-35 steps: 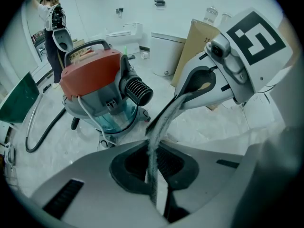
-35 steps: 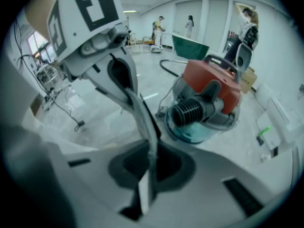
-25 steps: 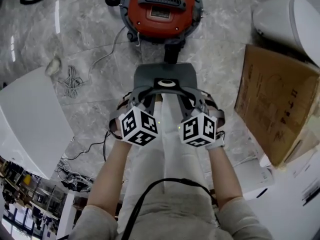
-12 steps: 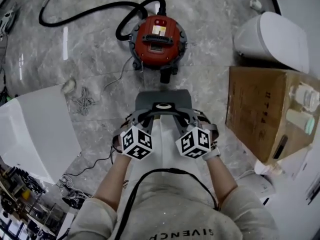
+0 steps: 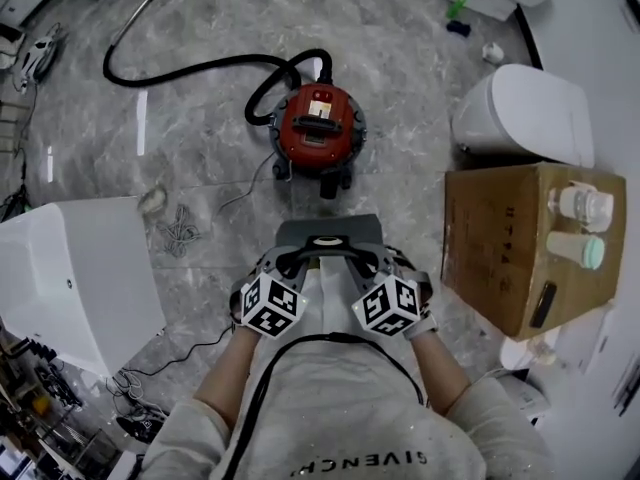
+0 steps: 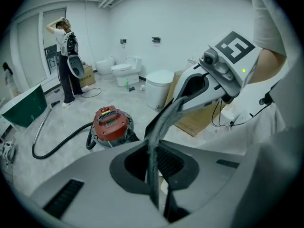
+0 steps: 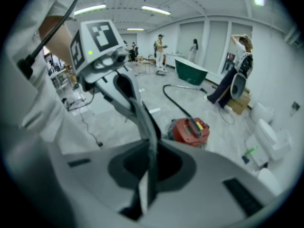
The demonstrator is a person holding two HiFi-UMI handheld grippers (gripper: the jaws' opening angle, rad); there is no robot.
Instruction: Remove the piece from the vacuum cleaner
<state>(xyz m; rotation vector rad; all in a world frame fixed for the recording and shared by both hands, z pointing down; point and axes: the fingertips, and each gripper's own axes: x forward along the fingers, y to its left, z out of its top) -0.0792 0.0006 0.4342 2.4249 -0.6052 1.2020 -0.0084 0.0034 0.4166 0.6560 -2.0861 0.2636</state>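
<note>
Left hand-held gripper (image 6: 153, 175): jaws pressed together, nothing between them. Right hand-held gripper (image 7: 150, 175): same, pressed together and empty. Both side by side, close to the person's chest. Red vacuum cleaner (image 5: 320, 128) on the floor straight ahead of both, well apart; its black hose (image 5: 180, 68) trails left. Cardboard box (image 5: 500, 243) to the right of the right one.

Vacuum cleaner (image 5: 320, 128): red body, black handle, small yellow label; hose (image 5: 190, 68): black; floor (image 5: 420, 28): grey, marbled with pale veins; box (image 5: 495, 238): plain brown cardboard; toilet (image 5: 525, 113): white; marker cubes (image 5: 271, 306): black square patterns on white faces; tub (image 6: 23, 110): dark green; sweatshirt (image 5: 340, 418): pale grey.
</note>
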